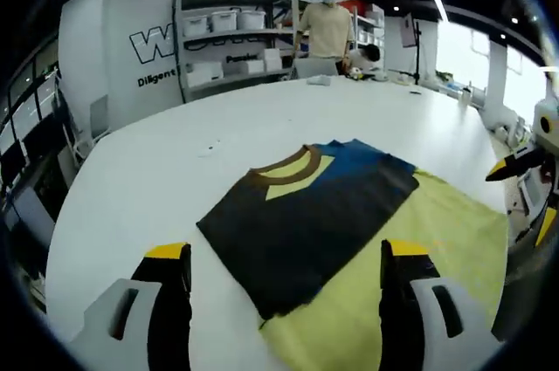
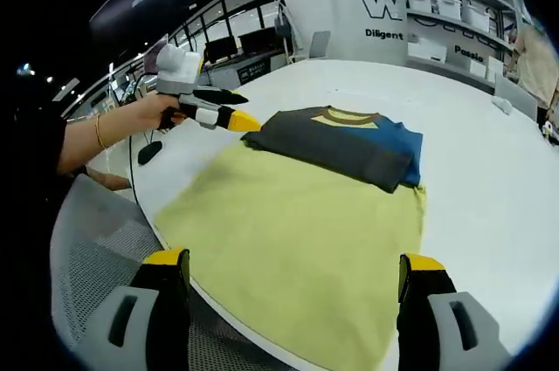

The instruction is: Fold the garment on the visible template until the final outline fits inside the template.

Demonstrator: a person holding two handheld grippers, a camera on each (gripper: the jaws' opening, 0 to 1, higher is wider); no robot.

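White tabletop [image 1: 157, 170] holds a folded dark T-shirt [image 1: 306, 214] overhanging the yellow rectangular template [image 2: 297, 240]; with both grippers [image 1: 286, 279] [image 2: 293, 288] apart and empty, tuck its far edge inward.

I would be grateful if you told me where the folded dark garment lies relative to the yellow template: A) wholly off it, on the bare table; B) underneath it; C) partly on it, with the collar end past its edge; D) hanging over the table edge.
C: the garment overlaps one end of the yellow template, and its collar end rests on the white table.
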